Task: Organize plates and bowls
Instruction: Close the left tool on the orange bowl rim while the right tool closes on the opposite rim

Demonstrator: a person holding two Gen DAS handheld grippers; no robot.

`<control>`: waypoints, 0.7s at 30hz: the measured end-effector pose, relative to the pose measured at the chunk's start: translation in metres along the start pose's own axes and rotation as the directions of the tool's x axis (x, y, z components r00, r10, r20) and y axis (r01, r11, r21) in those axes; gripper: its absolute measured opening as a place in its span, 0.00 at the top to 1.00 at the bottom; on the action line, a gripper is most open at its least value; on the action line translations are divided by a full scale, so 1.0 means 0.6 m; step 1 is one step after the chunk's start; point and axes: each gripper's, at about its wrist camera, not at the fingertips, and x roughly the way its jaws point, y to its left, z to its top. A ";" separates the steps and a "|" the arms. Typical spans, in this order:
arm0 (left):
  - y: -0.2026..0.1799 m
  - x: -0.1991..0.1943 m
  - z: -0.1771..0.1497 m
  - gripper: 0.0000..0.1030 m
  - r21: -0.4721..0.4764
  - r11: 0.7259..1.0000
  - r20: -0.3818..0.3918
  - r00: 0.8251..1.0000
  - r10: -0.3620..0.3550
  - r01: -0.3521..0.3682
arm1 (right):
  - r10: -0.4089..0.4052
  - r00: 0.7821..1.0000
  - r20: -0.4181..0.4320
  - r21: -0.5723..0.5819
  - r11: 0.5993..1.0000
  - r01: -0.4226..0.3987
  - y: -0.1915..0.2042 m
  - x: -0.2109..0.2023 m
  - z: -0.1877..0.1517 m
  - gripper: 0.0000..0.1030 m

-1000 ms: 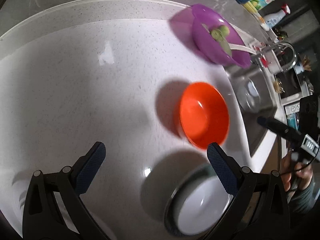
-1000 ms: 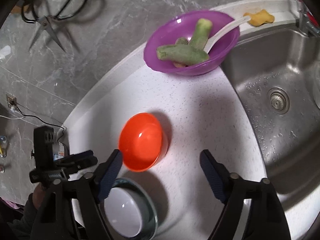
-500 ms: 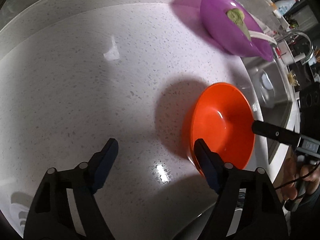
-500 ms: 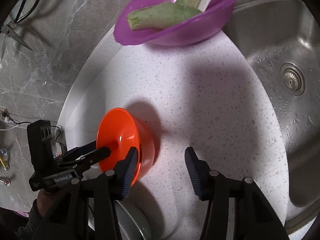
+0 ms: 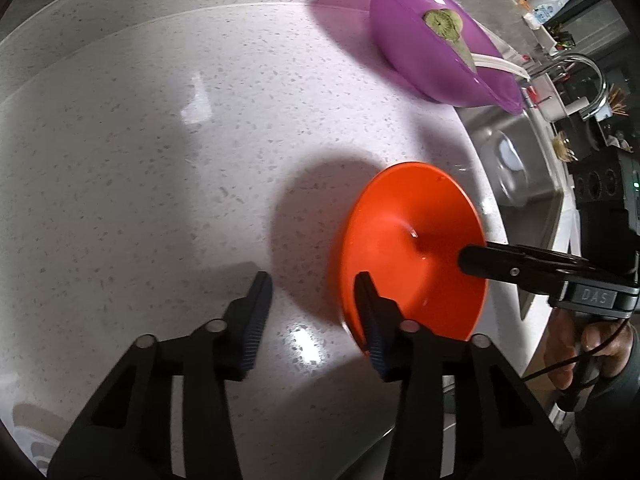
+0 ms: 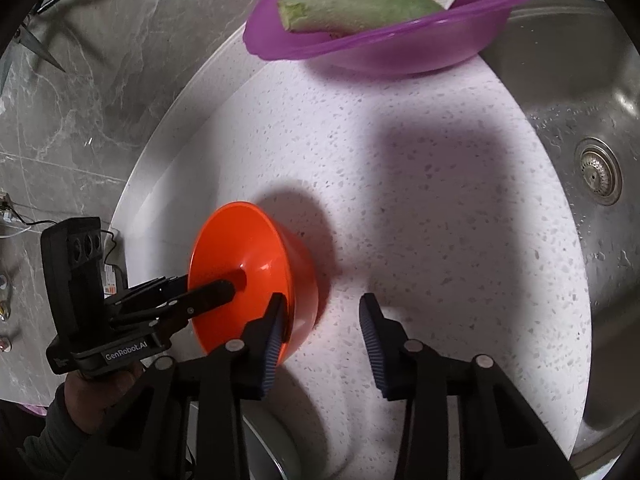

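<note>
The orange bowl (image 5: 412, 248) sits on the tabletop (image 5: 160, 160) beside the sink (image 6: 580, 140), and both the left claw (image 5: 314, 318) and the right claw (image 6: 322, 330) are closing, each straddling an opposite side of its rim.

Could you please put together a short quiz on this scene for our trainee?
1. True or false: the orange bowl holds food.
2. What lies in the purple bowl? A green vegetable pieces; B scissors; C a sponge.
3. How many grippers have a finger at the orange bowl's rim?
Key: 1 false. 2 A. 3 two: the left gripper and the right gripper, jaws closing astride its wall.
</note>
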 end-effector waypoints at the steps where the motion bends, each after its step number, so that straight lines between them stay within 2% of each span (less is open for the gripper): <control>1: -0.002 0.001 0.000 0.68 0.003 1.000 -0.002 1.000 -0.008 0.008 | -0.002 1.000 -0.004 0.001 1.000 0.002 0.001 0.002 0.002 0.62; 4: -0.011 0.004 0.000 0.74 0.008 1.000 0.000 1.000 -0.020 0.020 | -0.006 1.000 -0.013 -0.007 1.000 0.006 0.007 0.007 0.007 0.67; 10: -0.018 0.004 0.000 0.79 -0.001 0.999 -0.001 0.999 -0.035 0.035 | -0.010 1.000 -0.028 -0.033 0.999 0.009 0.030 0.014 0.014 0.85; 14: -0.022 0.002 -0.005 0.84 0.003 0.999 0.000 0.999 -0.042 0.042 | -0.028 0.999 -0.031 -0.035 0.999 0.027 0.035 0.015 0.018 0.87; 21: -0.013 -0.002 -0.003 0.86 -0.011 0.998 -0.004 0.998 -0.060 0.060 | -0.027 0.999 -0.045 -0.010 1.000 0.026 0.032 0.010 0.018 0.87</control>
